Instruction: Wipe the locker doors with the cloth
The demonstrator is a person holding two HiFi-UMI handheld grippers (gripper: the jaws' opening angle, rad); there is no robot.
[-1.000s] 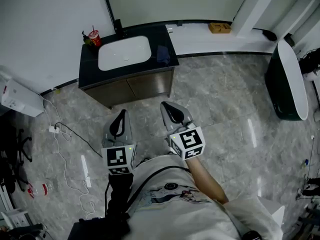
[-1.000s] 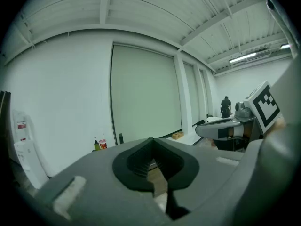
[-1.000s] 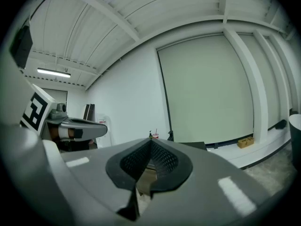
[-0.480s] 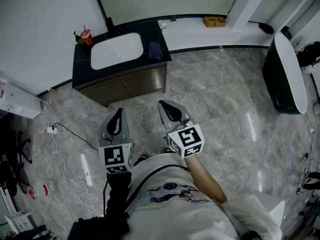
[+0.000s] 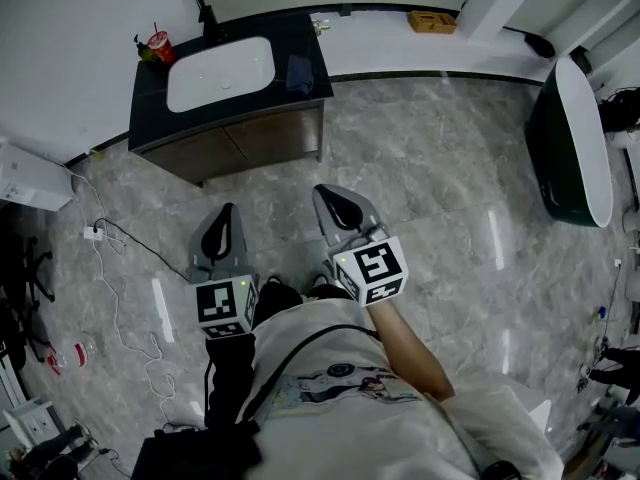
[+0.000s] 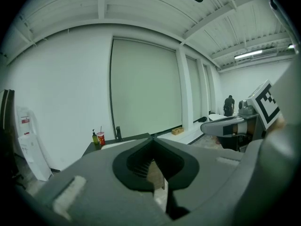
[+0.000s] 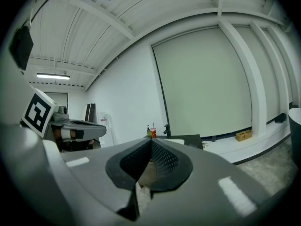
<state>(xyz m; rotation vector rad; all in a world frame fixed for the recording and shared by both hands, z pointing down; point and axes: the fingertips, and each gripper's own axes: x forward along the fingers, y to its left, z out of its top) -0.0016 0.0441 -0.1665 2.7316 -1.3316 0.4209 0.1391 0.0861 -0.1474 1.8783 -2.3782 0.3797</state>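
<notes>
A dark blue cloth [image 5: 298, 71] lies on the black sink counter [image 5: 310, 43], to the right of the white basin [image 5: 220, 71]. Under the counter are the brown cabinet doors [image 5: 250, 145], closed. Both grippers hover over the floor in front of the person, well short of the cabinet. My left gripper [image 5: 218, 236] is shut and holds nothing; its tips [image 6: 151, 140] meet in the left gripper view. My right gripper [image 5: 335, 208] is beside it, also shut and holding nothing, with its jaws closed together [image 7: 151, 142] and pointing toward the counter [image 7: 186, 138].
A red cup [image 5: 159, 44] and a bottle stand at the counter's left corner. A dark tub with a white top [image 5: 575, 148] stands at the right. A cable and power strip [image 5: 95, 233] lie on the grey marble floor at the left, near a white appliance [image 5: 25, 178]. A wooden box [image 5: 432, 21] sits on the back ledge.
The sink cabinet has slid up and to the left in the head view. Both grippers have drifted slightly down and left together, still shut.
</notes>
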